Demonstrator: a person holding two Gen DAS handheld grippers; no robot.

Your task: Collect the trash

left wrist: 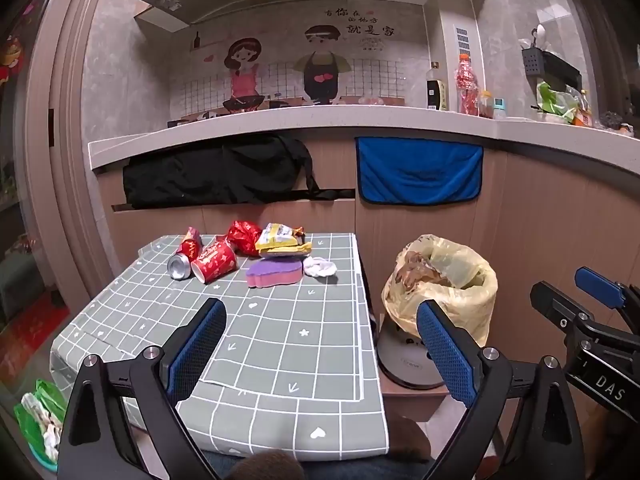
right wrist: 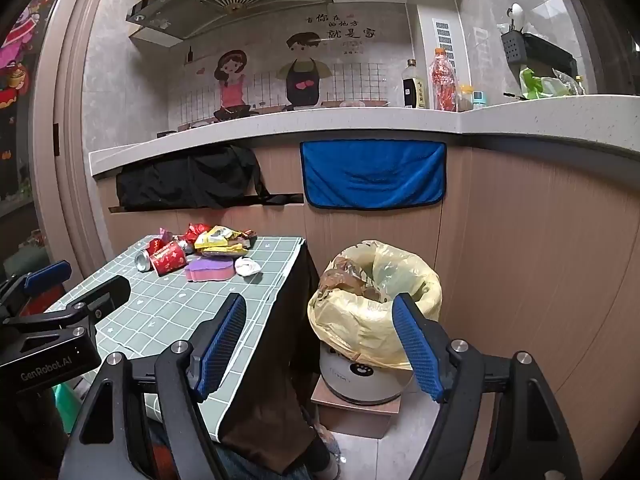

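Our wide-open, empty blue-padded fingers (left wrist: pixel 448 344) well short of the crumpled red-and-yellow trash heap (left wrist: pixel 244 252) across the grey-checked worktop (left wrist: pixel 280 344).

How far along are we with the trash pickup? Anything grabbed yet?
Done: nothing from the table that I can confirm; the bin bag already holds some brown waste. In hand: nothing; left gripper and right gripper are both open and empty. Left: can, red cup, wrappers, sponge, tissue.
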